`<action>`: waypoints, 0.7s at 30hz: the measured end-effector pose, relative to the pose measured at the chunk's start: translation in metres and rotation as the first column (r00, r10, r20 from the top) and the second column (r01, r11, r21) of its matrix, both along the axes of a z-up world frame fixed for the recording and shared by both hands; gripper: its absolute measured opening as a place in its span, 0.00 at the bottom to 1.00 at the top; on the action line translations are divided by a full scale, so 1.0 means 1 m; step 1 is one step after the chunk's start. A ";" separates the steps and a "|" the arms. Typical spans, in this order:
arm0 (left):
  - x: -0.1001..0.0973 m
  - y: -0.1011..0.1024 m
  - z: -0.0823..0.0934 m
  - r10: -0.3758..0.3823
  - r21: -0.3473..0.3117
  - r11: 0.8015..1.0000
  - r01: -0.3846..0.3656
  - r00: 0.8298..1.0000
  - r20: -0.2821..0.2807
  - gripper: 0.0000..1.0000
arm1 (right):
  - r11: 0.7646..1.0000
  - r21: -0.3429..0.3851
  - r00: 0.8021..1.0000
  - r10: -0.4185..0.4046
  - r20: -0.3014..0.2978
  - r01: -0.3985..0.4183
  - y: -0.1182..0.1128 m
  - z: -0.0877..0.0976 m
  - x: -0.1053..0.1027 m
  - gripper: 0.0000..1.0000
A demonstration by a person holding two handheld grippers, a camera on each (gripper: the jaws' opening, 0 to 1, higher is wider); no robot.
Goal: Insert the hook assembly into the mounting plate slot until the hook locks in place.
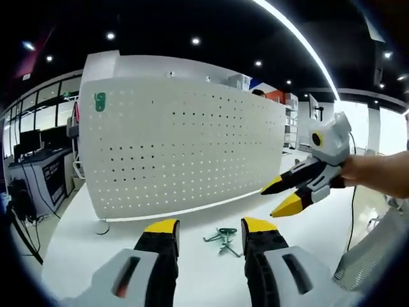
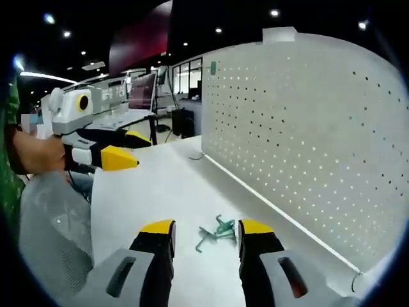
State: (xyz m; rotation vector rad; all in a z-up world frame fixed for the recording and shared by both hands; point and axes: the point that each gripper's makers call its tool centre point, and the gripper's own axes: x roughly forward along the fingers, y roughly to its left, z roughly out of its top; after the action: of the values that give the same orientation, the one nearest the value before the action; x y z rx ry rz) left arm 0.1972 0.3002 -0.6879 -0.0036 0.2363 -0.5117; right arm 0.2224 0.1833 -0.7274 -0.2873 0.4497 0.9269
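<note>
A small heap of green wire hooks [image 1: 223, 240] lies on the white table [image 1: 83, 243] in front of a large upright white pegboard [image 1: 185, 147]. In the left gripper view my left gripper [image 1: 211, 227] stands open just short of the hooks, nothing between its yellow tips. My right gripper [image 1: 281, 196], held by a hand, hangs open above the table to the right of the hooks. In the right gripper view the hooks [image 2: 216, 233] lie just beyond my open right gripper [image 2: 206, 228], the pegboard [image 2: 307, 147] stands on the right, and the left gripper [image 2: 130, 149] hovers open at the left.
A grey mesh object [image 1: 370, 259] sits at the table's near right corner, and shows too in the right gripper view [image 2: 51, 236]. A cable loop [image 1: 102, 228] lies by the pegboard's left foot. Desks with monitors [image 1: 29, 144] stand beyond the table's left edge.
</note>
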 end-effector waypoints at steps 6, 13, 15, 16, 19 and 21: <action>-0.003 -0.003 -0.007 -0.010 0.009 1.000 0.010 1.000 -0.017 0.40 | 0.999 -0.029 0.999 0.018 -0.040 -0.020 0.005 -0.021 0.005 0.39; -0.005 -0.006 -0.017 -0.020 0.019 1.000 0.021 0.999 -0.043 0.40 | 0.998 -0.054 0.996 0.036 -0.079 -0.040 0.008 -0.040 0.010 0.38; -0.007 -0.008 -0.020 -0.026 0.023 0.999 0.027 0.998 -0.052 0.40 | 0.997 -0.062 0.995 0.042 -0.088 -0.047 0.009 -0.046 0.012 0.38; -0.008 -0.008 -0.021 -0.029 0.025 0.999 0.031 0.998 -0.055 0.40 | 0.997 -0.065 0.995 0.044 -0.093 -0.050 0.009 -0.049 0.012 0.37; -0.010 -0.010 -0.025 -0.035 0.031 0.999 0.038 0.997 -0.066 0.40 | 0.995 -0.076 0.993 0.056 -0.104 -0.064 0.012 -0.057 0.015 0.36; -0.011 -0.010 -0.027 -0.037 0.035 0.999 0.040 0.997 -0.071 0.40 | 0.994 -0.084 0.992 0.062 -0.113 -0.072 0.013 -0.062 0.017 0.35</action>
State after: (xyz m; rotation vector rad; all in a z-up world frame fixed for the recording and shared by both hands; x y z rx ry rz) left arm 0.1867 0.2901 -0.7150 0.0183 0.3151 -0.5463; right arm 0.2390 0.1959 -0.7891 -0.3340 0.5864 0.9934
